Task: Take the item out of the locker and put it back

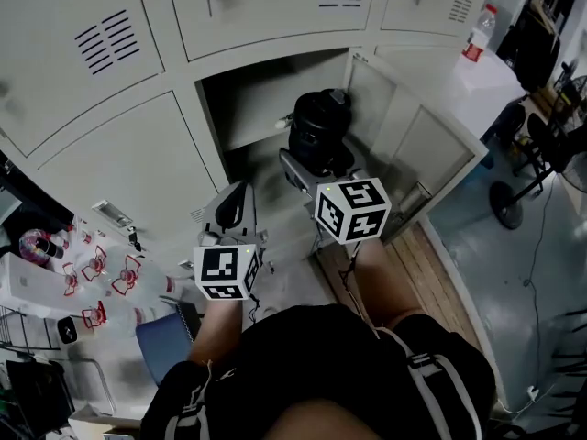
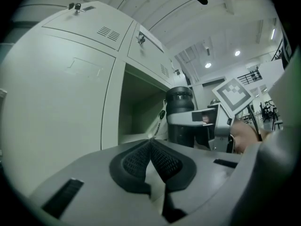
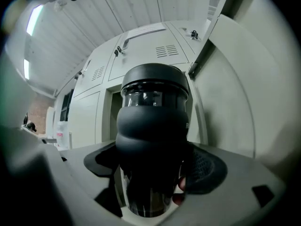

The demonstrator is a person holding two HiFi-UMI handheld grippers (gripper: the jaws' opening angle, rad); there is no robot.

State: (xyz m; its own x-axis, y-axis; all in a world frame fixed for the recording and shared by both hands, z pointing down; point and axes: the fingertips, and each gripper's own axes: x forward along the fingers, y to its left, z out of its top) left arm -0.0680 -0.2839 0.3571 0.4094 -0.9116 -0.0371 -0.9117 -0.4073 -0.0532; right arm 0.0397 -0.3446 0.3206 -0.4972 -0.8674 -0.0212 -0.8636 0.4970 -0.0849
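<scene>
Black lidded bottle [image 3: 151, 140] is clamped upright between the jaws of the right gripper [image 3: 153, 175] at the mouth of the open locker compartment [image 1: 261, 99]; left gripper [image 2: 151, 147] jaws pressed together, holding nothing.

I count one black bottle [image 1: 319, 128], one open locker compartment [image 1: 257, 99], one clear plastic bottle [image 1: 476, 33], and two tools: left tool [image 2: 150, 147], right tool [image 3: 155, 164].
</scene>
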